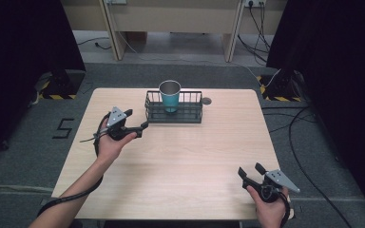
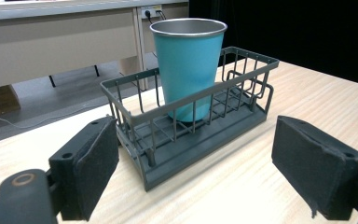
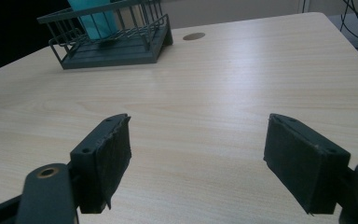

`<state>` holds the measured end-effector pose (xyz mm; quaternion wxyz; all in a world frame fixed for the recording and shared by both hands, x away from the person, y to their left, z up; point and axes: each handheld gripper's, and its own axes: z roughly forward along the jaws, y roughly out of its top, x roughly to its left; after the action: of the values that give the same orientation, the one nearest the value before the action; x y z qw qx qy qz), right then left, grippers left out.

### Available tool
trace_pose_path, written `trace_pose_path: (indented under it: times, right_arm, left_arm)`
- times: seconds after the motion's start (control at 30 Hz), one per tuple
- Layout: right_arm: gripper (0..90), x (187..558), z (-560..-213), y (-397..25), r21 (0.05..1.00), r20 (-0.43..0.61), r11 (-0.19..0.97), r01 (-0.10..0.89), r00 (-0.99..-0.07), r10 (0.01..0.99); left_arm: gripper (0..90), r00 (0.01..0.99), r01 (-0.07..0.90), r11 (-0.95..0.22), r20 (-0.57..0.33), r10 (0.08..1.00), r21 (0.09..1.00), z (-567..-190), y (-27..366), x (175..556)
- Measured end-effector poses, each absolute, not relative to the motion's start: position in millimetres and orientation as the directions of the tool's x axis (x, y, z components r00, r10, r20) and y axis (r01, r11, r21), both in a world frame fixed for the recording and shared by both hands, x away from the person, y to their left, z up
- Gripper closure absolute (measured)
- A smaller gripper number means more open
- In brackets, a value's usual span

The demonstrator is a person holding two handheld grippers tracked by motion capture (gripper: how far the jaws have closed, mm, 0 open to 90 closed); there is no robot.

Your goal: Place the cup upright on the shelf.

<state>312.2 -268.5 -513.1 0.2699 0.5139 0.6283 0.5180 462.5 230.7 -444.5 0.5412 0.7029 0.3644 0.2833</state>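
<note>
now teal cup (image 2: pixel 188 65) upright in rack (image 2: pixel 192 122), near spread left tool (image 1: pixel 137 119); right tool (image 1: pixel 252 171) spread.

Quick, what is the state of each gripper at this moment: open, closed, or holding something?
Left gripper: open, holding nothing, close to the wire basket with the teal cup.
Right gripper: open, holding nothing, over bare table.

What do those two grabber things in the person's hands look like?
Both are black. The left gripper and right gripper each carry a grey three-cornered plate on top and trail a black cable. Their jaws end in flat, dark padded blocks. No sleeves show on the forearms.
</note>
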Motion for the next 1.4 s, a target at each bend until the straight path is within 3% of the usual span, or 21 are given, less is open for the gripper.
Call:
trace_pose_path:
  times: [1.4]
  right_arm:
    - [23.6,312,-513,-268,0.928,0.192,-0.065,0.366,-0.322,0.927]
  left_arm:
    - [14.2,0.556,0.248,-0.129,-0.031,0.831,0.960,-477,286,386]
